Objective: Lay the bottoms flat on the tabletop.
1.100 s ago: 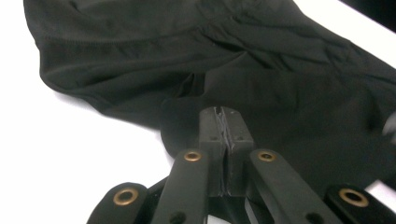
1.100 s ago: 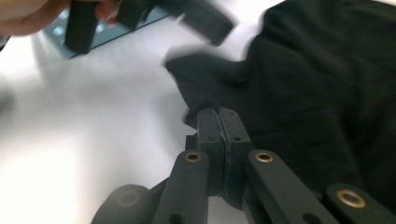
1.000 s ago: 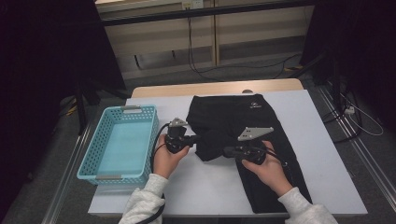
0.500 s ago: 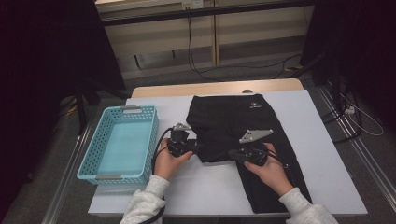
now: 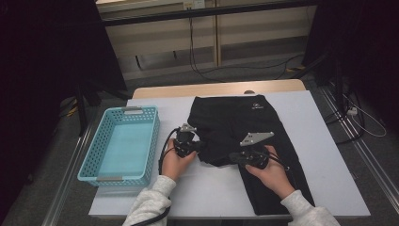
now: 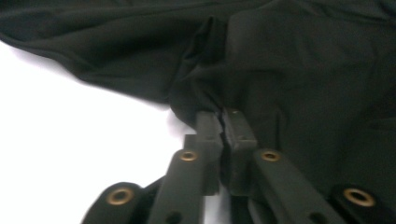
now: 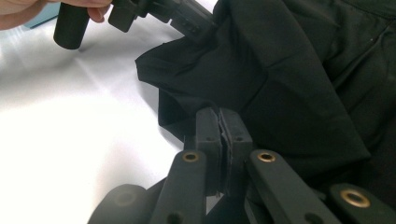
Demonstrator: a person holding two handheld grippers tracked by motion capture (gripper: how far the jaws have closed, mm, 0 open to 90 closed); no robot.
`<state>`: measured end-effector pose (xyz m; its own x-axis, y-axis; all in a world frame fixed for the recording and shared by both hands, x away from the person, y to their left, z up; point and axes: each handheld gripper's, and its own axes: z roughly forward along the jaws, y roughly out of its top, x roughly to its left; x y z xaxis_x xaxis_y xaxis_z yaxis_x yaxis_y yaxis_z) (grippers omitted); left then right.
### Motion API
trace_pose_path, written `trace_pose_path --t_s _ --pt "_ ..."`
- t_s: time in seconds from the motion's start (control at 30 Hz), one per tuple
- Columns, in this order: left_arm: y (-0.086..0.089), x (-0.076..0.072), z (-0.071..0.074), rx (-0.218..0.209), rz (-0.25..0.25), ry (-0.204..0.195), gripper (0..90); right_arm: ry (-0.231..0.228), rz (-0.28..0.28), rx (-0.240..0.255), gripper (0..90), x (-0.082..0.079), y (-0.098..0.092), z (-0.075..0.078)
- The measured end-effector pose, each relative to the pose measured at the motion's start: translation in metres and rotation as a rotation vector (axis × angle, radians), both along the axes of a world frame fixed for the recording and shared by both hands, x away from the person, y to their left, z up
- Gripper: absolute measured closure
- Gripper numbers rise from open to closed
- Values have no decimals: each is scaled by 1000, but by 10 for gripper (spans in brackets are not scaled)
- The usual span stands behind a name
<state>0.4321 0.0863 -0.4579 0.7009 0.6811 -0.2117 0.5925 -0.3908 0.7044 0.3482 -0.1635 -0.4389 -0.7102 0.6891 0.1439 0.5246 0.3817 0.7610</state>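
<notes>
Black leggings (image 5: 244, 136) are spread on the white counter (image 5: 324, 141), waistband at 12 o'clock, one leg trailing toward 5 o'clock. The right claw (image 5: 234, 157) is clamped on the folded edge of fabric; its pads are pressed together with cloth between. The left claw (image 5: 199, 147), at 9 o'clock of the right one, has just been closing and is now clamped on the same edge. For a clean fold, both grips should be lifted level and carried together. The blue basket (image 5: 101, 167) is left at far 9 o'clock.
</notes>
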Motion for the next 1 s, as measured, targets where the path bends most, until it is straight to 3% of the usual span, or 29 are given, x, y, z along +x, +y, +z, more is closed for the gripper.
trace_pose_path --t_s 0.13,0.23,0.37,0.57,0.73,0.8,1.0 --pt "4 -1 11 -38 11 4 876 -1 1 3 883 -1 -1 1" --pt "10 -3 27 -86 16 -24 876 6 13 9 885 -3 1 1" --pt "11 -1 33 -98 26 -63 876 17 45 -5 884 -6 6 -1" --pt "6 9 19 -74 34 -78 871 17 68 -26 872 -9 14 -3" --pt "2 14 8 -43 24 -77 852 5 47 -73 770 -8 16 -8" --pt "1 14 5 -32 7 -52 782 2 61 -72 717 -8 16 -9" --pt "8 10 9 12 -6 -75 582 -1 69 -53 600 -10 15 -7"
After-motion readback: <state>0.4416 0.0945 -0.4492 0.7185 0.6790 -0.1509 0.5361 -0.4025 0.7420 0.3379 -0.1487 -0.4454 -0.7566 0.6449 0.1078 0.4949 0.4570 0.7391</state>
